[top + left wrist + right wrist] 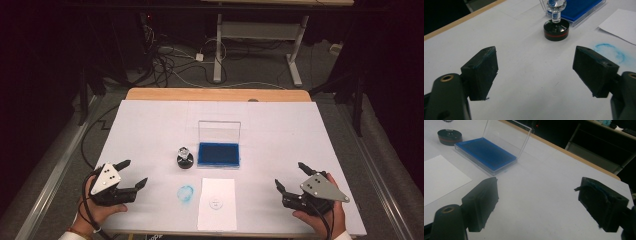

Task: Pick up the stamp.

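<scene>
Blue ring smudge beside stamp

Your stamp stands near the middle of the table, just left of the ink pad, whose lid stands up along its far edge. Nearer to you lies the sheet of paper, with an ink smudge on the table just to its left, in front of the stamp. Your left gripper rests at the near left, your right gripper at the near right, well apart.
</scene>
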Demonstrator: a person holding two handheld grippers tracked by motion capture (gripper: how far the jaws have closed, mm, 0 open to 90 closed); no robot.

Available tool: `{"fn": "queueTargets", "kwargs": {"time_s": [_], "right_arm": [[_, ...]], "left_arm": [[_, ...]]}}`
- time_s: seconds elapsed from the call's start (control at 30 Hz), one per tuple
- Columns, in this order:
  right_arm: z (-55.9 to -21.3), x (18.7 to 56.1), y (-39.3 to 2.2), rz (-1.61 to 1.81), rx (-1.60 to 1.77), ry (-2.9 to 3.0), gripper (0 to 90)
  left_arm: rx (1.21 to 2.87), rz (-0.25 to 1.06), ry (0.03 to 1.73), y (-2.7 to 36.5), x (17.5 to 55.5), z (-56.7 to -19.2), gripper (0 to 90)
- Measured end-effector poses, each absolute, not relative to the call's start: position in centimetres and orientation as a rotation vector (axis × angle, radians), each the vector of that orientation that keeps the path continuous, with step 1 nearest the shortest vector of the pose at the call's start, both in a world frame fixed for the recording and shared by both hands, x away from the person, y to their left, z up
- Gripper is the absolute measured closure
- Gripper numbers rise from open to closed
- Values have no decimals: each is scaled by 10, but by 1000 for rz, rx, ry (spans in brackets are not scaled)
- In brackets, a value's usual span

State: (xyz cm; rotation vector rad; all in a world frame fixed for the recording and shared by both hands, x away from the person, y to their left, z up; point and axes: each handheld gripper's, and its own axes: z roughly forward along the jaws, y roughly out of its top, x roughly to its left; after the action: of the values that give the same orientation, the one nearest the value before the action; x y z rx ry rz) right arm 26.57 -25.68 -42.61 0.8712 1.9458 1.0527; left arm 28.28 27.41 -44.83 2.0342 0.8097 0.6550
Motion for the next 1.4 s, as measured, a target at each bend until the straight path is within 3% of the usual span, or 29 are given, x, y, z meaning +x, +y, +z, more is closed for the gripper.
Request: {"fn": "queueTargets", "kwargs": {"time_s": [0.6,1.4], "right_arm": [[-425,263,-253,1040,895,1928,175],[-432,267,-253,1015,908,1976,178]], "left_arm": [[2125,532,797,263,288,-435,206],[2278,403,737,212,348,-408,204]]}}
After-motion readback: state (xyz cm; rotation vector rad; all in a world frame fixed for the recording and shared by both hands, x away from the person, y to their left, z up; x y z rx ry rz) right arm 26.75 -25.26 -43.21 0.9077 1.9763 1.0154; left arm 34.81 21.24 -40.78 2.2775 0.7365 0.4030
